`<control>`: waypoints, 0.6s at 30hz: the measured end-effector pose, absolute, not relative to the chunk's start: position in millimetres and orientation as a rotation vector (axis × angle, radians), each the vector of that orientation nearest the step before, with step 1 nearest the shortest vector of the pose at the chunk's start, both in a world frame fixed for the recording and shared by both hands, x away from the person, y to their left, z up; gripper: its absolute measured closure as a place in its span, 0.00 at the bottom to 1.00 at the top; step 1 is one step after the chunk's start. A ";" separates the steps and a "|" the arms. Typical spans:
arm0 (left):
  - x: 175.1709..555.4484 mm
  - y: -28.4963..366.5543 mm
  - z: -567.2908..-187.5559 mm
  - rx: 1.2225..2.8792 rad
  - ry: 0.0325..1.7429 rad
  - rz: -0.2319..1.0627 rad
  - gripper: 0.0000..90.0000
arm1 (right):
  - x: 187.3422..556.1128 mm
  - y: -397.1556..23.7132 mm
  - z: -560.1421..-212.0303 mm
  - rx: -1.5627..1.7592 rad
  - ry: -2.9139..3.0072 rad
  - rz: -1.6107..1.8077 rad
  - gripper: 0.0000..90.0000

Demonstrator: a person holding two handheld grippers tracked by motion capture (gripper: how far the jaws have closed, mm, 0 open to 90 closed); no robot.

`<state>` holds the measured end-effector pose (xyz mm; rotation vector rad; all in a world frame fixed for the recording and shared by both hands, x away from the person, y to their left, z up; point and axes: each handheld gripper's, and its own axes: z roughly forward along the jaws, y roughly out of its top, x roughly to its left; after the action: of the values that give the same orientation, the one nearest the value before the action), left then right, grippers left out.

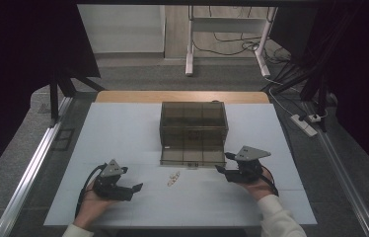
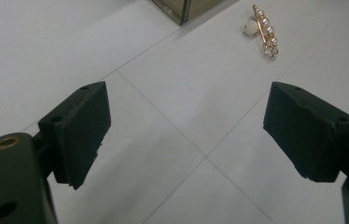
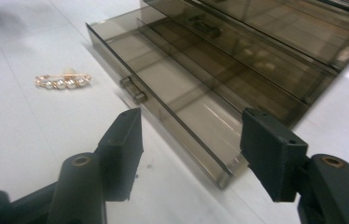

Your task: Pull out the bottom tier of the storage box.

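- The pearl hair clip point(image 1: 173, 178) is way too small in the high view, just a pale speck on the desk point(image 1: 123, 138), no beads to make out.
- In the left gripper view the smoky box point(image 2: 186, 8) is chopped off by the top edge, only one corner shows.
- In the right gripper view the open drawer point(image 3: 172, 93) has its near corner tucked behind the right hand-held gripper point(image 3: 191, 149), and the box runs off the top and right edges.
- Both forearms are cut off at the bottom of the high view.

Hair clip point(image 1: 173, 178) on table point(image 1: 123, 133), before open drawer point(image 1: 192, 157).
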<state>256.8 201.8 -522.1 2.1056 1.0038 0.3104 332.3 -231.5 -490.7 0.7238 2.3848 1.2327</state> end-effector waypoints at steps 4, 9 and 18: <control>256.8 200.7 -521.2 2.104 1.000 0.311 0.16 | 325.4 -241.6 -491.2 0.750 2.362 1.222 0.41; 257.1 200.1 -520.9 2.099 0.998 0.310 0.16 | 319.7 -252.5 -495.1 0.793 2.342 1.207 0.39; 257.6 202.9 -522.5 2.097 1.010 0.316 0.16 | 307.4 -265.2 -497.6 0.824 2.328 1.199 0.38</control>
<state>257.6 202.9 -522.5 2.0973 1.0097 0.3164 307.4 -265.2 -497.6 0.8244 2.3281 1.1987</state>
